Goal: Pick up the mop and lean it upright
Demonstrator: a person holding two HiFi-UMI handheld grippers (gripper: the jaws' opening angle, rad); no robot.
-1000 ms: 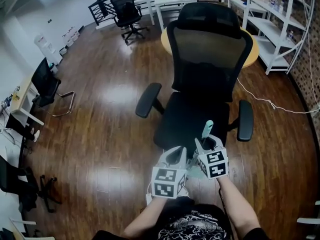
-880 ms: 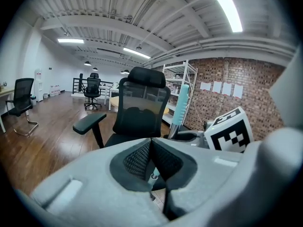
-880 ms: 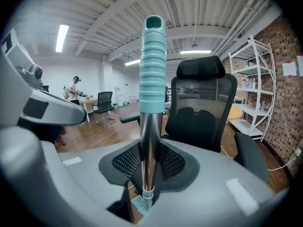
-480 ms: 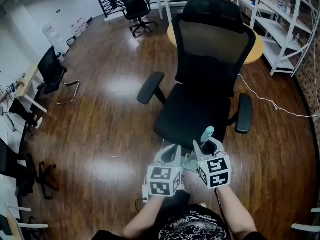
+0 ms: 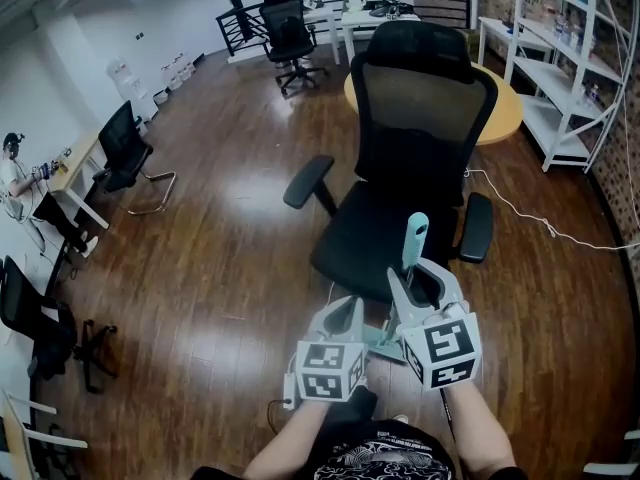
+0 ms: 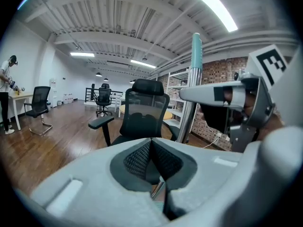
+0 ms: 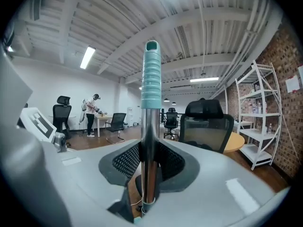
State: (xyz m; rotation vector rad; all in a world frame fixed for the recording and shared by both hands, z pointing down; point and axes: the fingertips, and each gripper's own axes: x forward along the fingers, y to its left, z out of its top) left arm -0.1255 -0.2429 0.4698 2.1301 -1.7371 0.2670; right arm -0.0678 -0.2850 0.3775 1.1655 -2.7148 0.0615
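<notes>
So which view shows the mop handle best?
The right gripper view: the handle stands close and centred between the jaws of the right gripper, which grip it, teal end up. The head view shows only its teal end above that gripper. The left gripper view shows it off to the side, partly behind the right gripper.

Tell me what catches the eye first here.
A big black chair fills the middle of the head view, on a glossy wood floor. Just in front of it, the right claw is shut on the mop, whose steel pole with a teal grip stands upright. The left claw sits beside it, shut.
</notes>
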